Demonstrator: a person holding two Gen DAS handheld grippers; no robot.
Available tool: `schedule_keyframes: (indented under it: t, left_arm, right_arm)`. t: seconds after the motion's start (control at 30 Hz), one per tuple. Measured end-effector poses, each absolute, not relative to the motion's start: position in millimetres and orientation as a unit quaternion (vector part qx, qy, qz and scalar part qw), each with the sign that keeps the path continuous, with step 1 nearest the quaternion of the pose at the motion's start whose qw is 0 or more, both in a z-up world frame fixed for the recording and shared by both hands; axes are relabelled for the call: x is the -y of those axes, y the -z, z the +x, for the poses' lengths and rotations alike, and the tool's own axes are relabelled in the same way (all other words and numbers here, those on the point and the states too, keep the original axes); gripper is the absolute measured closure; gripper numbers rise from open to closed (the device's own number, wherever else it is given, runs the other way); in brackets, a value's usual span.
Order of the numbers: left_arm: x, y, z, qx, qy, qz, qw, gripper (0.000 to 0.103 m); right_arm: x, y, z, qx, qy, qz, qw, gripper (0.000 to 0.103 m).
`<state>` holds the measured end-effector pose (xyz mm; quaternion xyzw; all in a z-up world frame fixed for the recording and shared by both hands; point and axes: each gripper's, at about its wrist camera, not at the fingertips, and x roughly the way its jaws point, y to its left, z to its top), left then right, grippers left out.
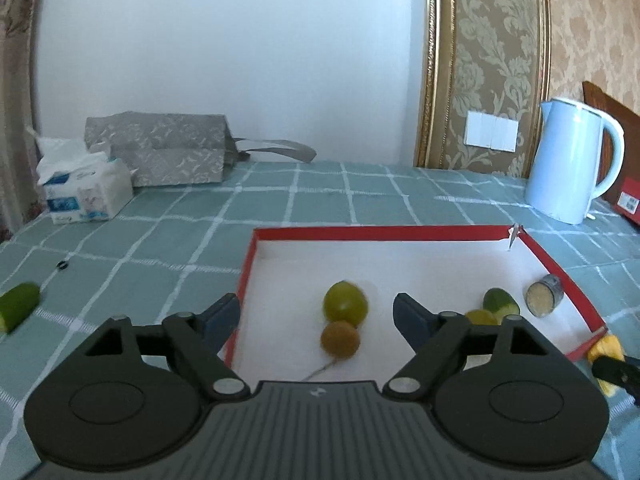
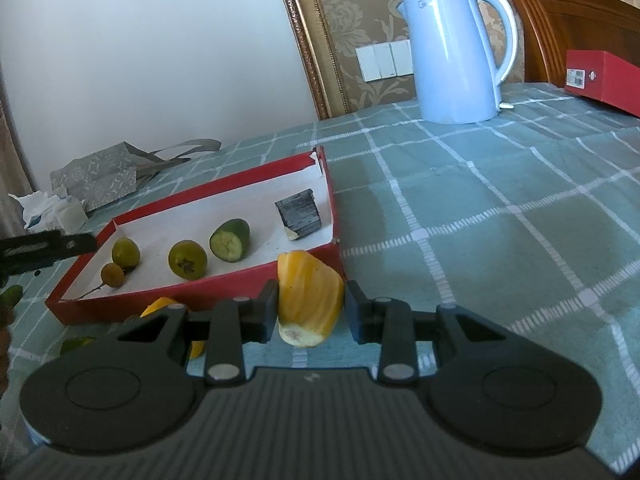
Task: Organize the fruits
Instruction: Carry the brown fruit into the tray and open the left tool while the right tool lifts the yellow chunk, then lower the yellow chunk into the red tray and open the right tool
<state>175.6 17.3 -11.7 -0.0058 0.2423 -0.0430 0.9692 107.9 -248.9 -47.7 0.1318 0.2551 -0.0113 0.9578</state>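
A shallow red box (image 1: 360, 233) with a white floor holds a green fruit (image 1: 345, 301), a small brown fruit (image 1: 340, 339), a yellow-green fruit (image 1: 481, 316), a cut cucumber piece (image 1: 500, 301) and a dark cylinder (image 1: 544, 295). My left gripper (image 1: 316, 314) is open and empty, above the box's near left part. My right gripper (image 2: 311, 312) is shut on a yellow jackfruit piece (image 2: 310, 296), just outside the box's near wall (image 2: 224, 286). Another cucumber piece (image 1: 18, 305) lies on the cloth at the left. Another yellow piece (image 2: 160, 308) lies by the box.
A light blue kettle (image 1: 568, 164) stands at the back right, with a red carton (image 2: 600, 78) beside it. A tissue pack (image 1: 86, 186) and a grey bag (image 1: 168, 148) lie at the back left. The checked green cloth (image 2: 500, 220) covers the table.
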Motion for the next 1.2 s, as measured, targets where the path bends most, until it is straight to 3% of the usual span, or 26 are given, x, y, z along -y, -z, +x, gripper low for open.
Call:
schedule_keyframes:
  t: [0.47, 0.83, 1.2]
  left_arm:
    - [-89.5, 39.0, 133.3, -0.258, 0.027, -0.108, 0.960, 0.019]
    - [-79.3, 49.2, 130.0, -0.279, 0.036, -0.076, 0.957, 0.019]
    - [-72.2, 51.4, 130.9, -0.285, 0.036, -0.052, 0.956, 0.019]
  right_arm:
    - [232.4, 38.7, 102.3, -0.235, 0.015, 0.092, 0.968, 0.070]
    - [204.7, 11.6, 146.4, -0.236, 0.015, 0.019, 0.971, 0.070]
    - [192.6, 28.1, 186.6, -0.265, 0.023, 0.001, 0.964, 0.069]
